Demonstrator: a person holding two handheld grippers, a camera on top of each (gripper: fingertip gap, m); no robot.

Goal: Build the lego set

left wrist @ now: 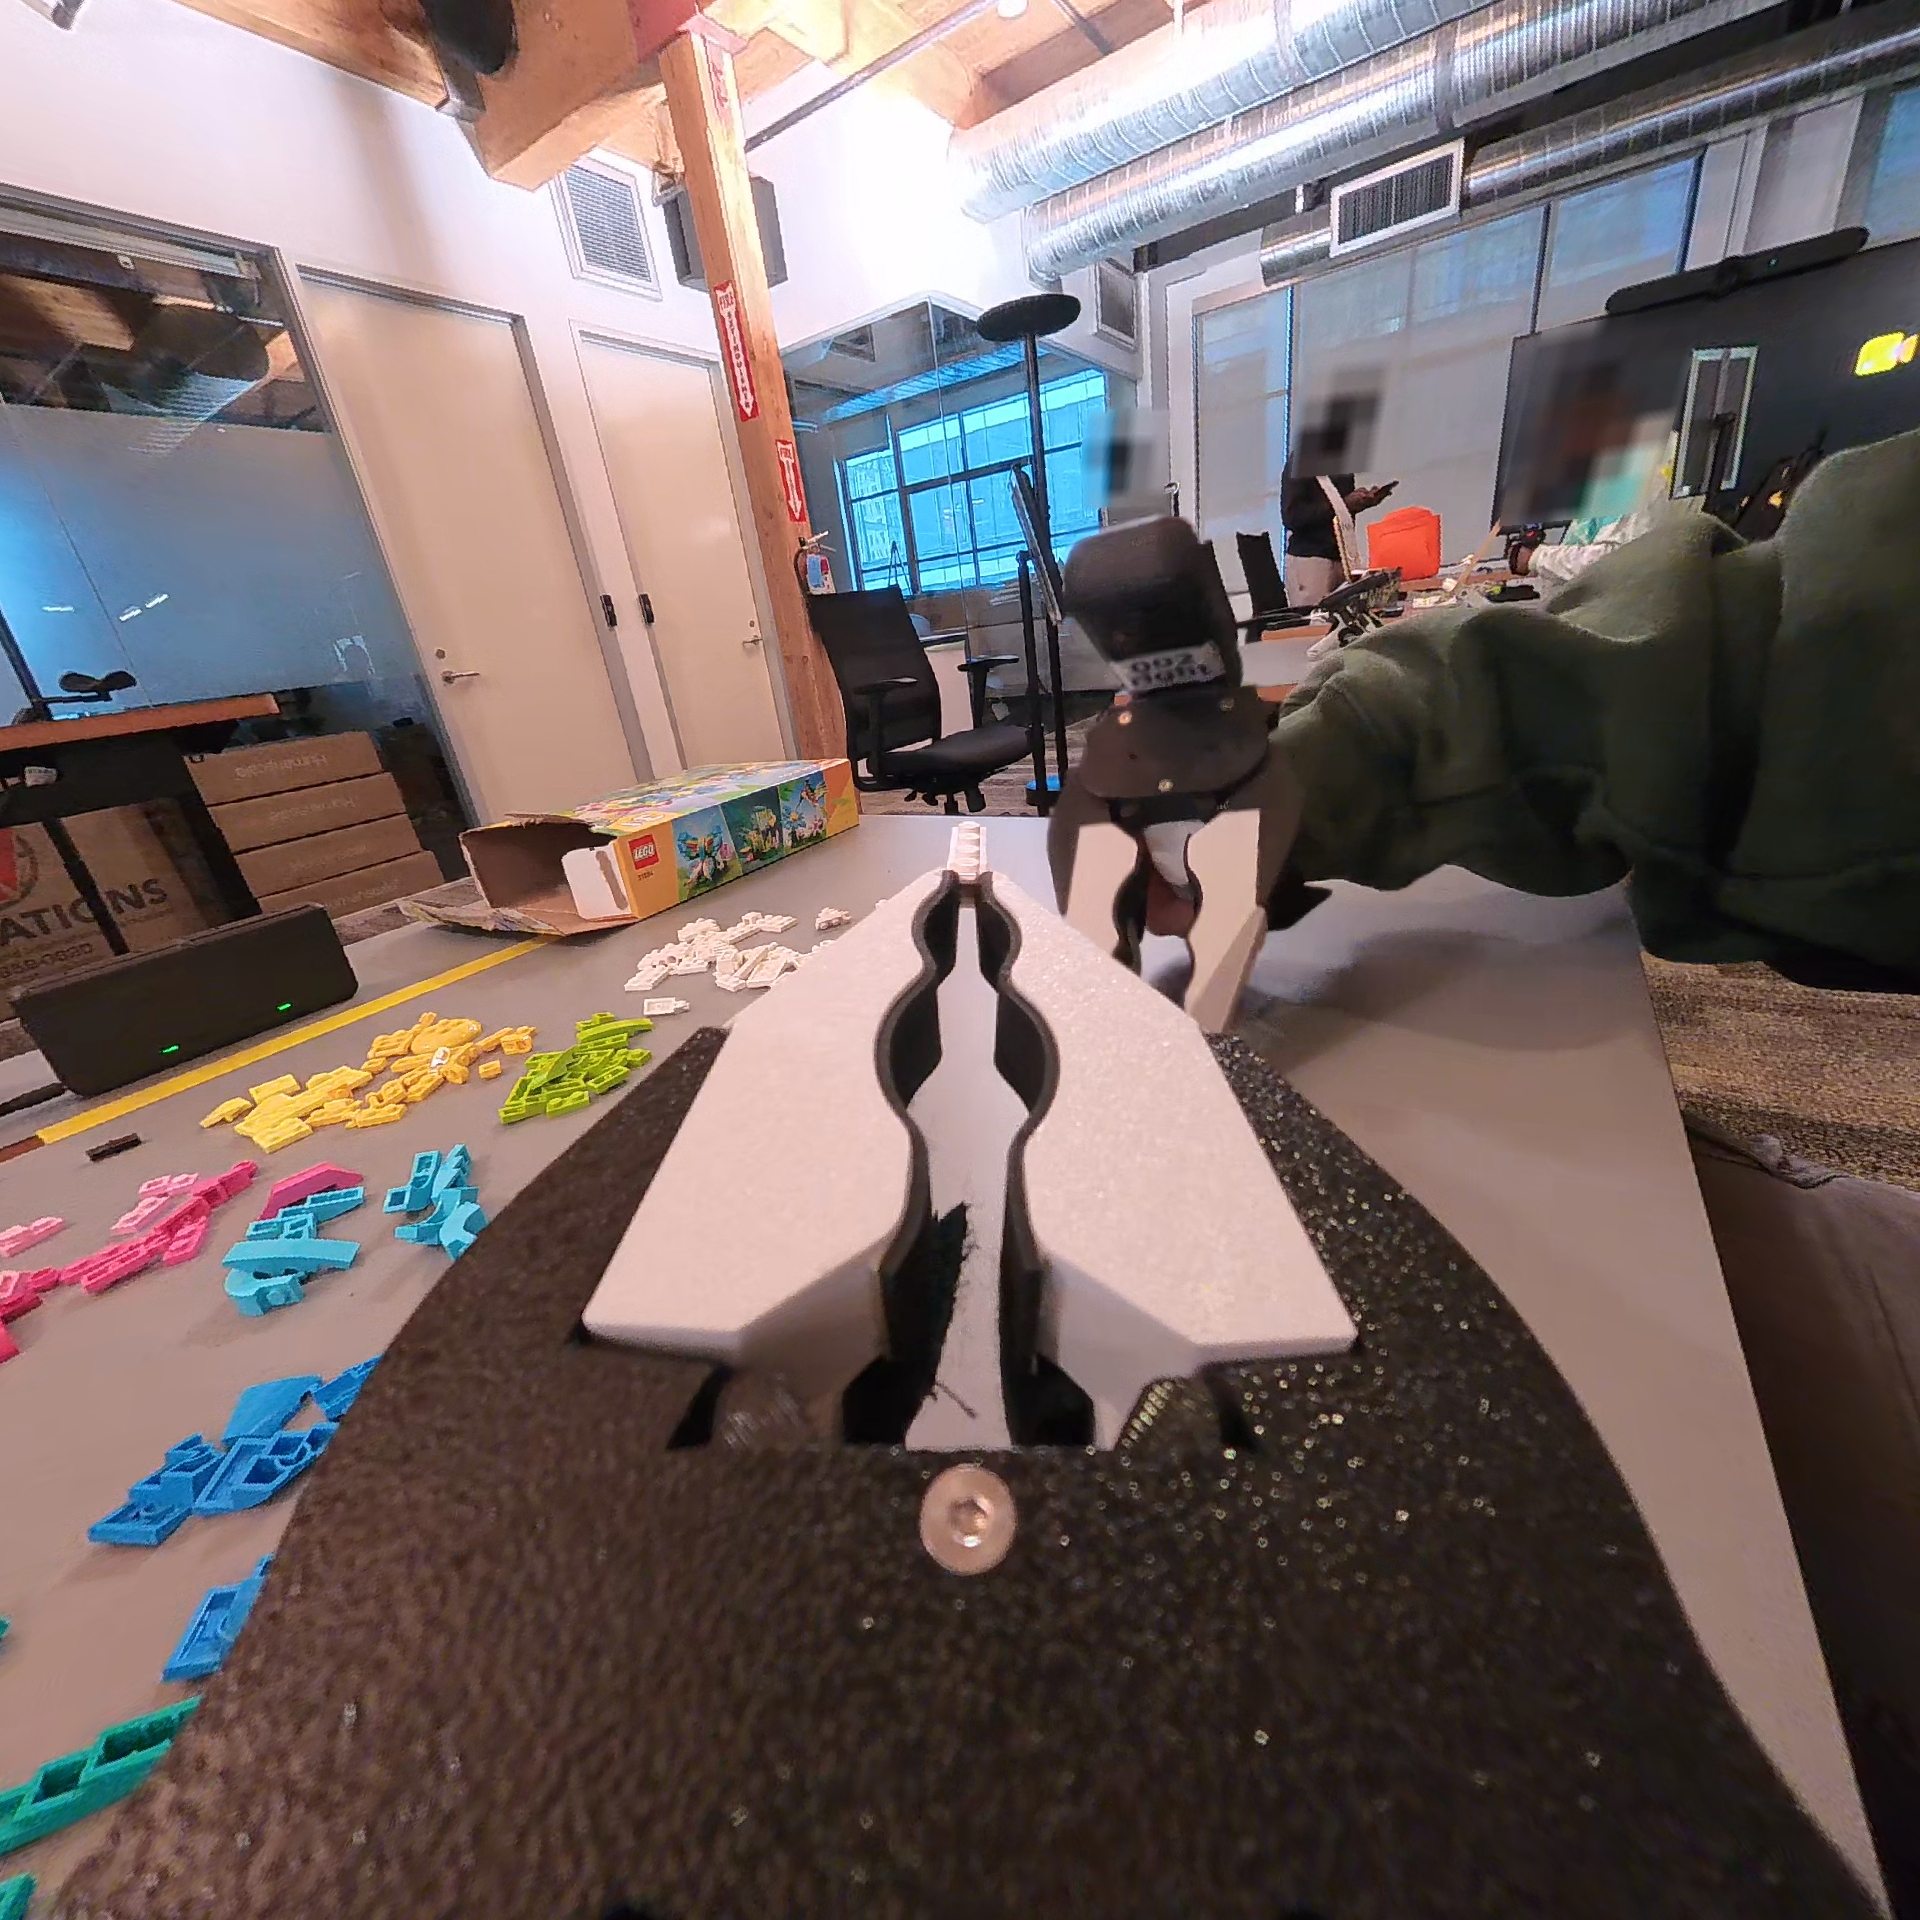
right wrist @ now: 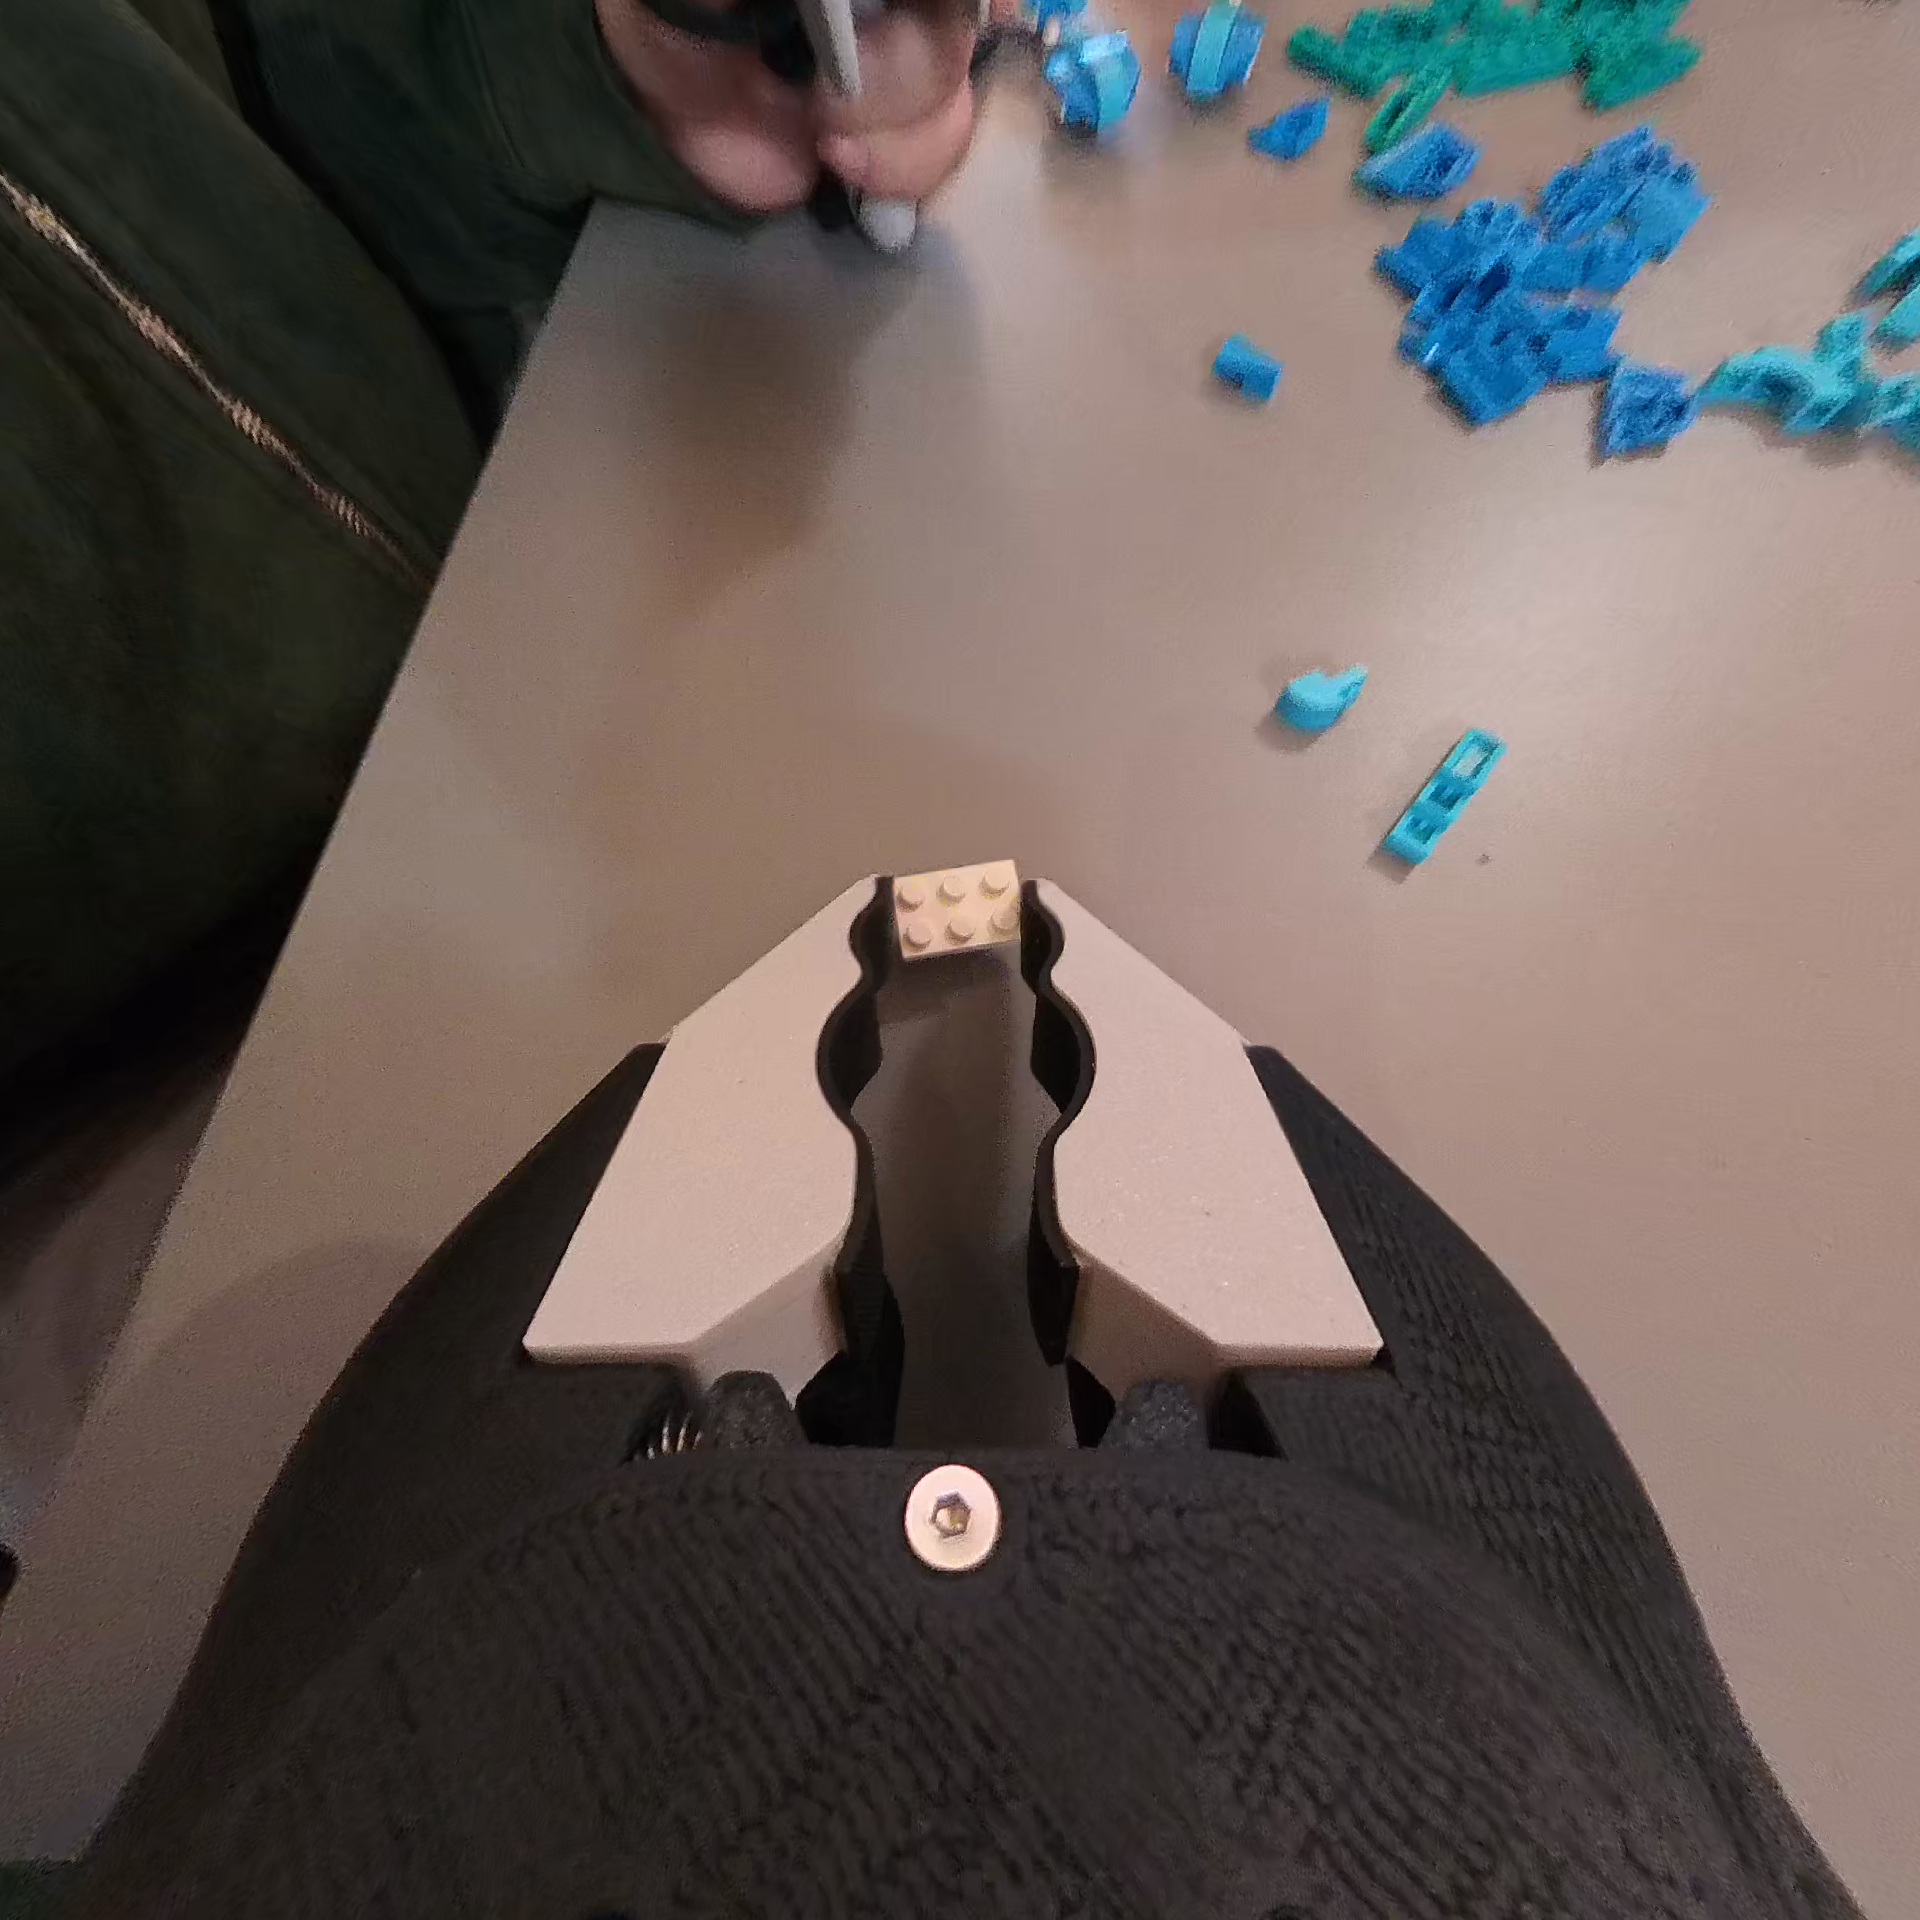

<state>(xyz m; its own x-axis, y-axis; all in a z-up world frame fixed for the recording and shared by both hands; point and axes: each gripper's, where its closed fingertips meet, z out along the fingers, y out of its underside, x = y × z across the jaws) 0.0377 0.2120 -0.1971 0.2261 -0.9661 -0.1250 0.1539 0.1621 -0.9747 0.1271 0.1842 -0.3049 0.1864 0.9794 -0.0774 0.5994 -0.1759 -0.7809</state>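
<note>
My left gripper [left wrist: 968, 883] is shut on a long, narrow white studded piece [left wrist: 966, 844] that sticks out past its tips, above the grey table [left wrist: 1455, 1143]. My right gripper [right wrist: 958, 894] is shut on a small white two-by-three brick [right wrist: 958, 914], studs facing the camera, held above the table [right wrist: 727, 675]. The right gripper also shows in the left wrist view [left wrist: 1164, 987], pointing down just right of the left tips, held by a hand in a green sleeve [left wrist: 1558, 748]. The hand on the left gripper [right wrist: 831, 125] appears blurred at the top of the right wrist view.
Sorted piles lie left on the table: white [left wrist: 727, 951], yellow [left wrist: 384, 1081], lime [left wrist: 577, 1060], pink [left wrist: 156, 1236], light blue [left wrist: 343, 1236], blue [left wrist: 239, 1465] [right wrist: 1527, 301], teal [left wrist: 83, 1787]. An open set box [left wrist: 675, 831] and a black device [left wrist: 187, 997] sit farther back. The table edge [right wrist: 499, 457] borders my green jacket. Left tips to right tips: about 15 cm.
</note>
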